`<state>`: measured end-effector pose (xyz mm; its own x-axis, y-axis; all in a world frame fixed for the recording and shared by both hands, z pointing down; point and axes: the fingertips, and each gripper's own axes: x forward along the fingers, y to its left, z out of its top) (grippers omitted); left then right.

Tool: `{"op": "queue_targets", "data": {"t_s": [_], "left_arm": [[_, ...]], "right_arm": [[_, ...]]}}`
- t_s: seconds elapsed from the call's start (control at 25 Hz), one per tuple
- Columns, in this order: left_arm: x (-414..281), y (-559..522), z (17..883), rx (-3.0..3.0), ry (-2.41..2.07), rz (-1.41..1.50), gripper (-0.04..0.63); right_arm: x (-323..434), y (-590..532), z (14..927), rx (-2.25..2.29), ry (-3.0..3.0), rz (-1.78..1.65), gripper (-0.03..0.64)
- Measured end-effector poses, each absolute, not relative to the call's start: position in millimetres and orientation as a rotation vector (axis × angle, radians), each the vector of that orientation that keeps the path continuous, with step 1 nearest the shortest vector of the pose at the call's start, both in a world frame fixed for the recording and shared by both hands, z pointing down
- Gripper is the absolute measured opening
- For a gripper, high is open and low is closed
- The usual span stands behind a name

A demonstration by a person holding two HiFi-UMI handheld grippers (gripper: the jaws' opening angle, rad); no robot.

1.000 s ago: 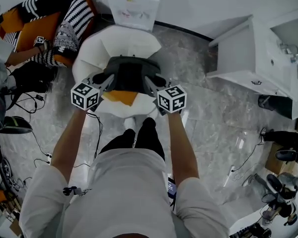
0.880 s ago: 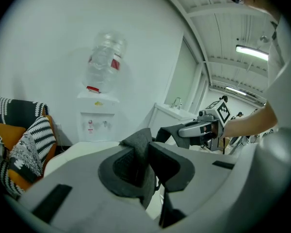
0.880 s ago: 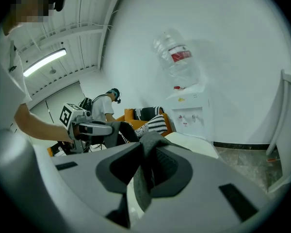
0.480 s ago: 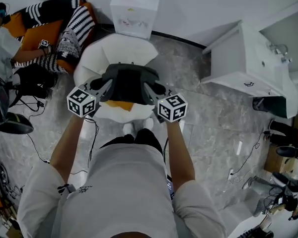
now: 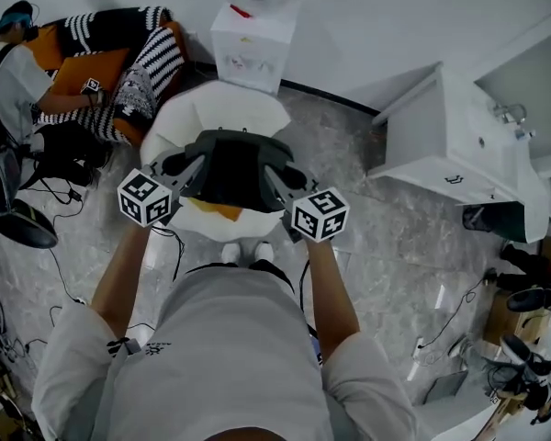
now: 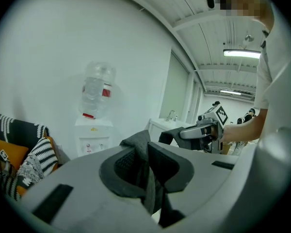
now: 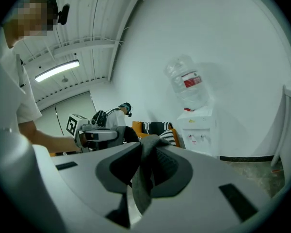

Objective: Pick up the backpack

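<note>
The dark grey backpack (image 5: 234,163) hangs between my two grippers above a white round seat (image 5: 225,108); an orange patch (image 5: 219,210) shows under its near edge. My left gripper (image 5: 185,166) holds the backpack's left side and my right gripper (image 5: 277,177) its right side. In the left gripper view, my left gripper (image 6: 145,164) is shut on a grey strap (image 6: 148,188) pinched between its pads. In the right gripper view, my right gripper (image 7: 144,166) is likewise shut on a grey strap (image 7: 138,183). Each gripper view shows the other gripper across the bag.
A water dispenser (image 5: 250,39) stands against the wall behind the seat. To the right is a white cabinet with a sink (image 5: 459,145). At the far left a person (image 5: 18,72) sits on an orange sofa with striped cushions (image 5: 133,85). Cables (image 5: 55,283) lie on the marble floor.
Both grippers have come up together with the backpack, which now hangs higher above the white seat. Less of the orange patch shows under it.
</note>
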<state>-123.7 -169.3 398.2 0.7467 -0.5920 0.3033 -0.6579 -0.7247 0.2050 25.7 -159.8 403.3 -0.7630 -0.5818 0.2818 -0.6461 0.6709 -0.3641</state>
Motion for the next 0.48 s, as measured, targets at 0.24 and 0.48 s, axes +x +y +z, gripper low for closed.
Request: {"op": "queue_targets", "data": {"t_s": [0.24, 0.48], "left_arm": [[-112, -164, 365, 2.688, -1.027, 0.272, 0.043], [-103, -169, 331, 2.724, -1.056, 0.213, 0.043]], "right_arm": [[37, -158, 370, 0.985, -2.788, 0.609, 0.057], [47, -164, 333, 0.981, -2.836, 0.514, 0.057]]}}
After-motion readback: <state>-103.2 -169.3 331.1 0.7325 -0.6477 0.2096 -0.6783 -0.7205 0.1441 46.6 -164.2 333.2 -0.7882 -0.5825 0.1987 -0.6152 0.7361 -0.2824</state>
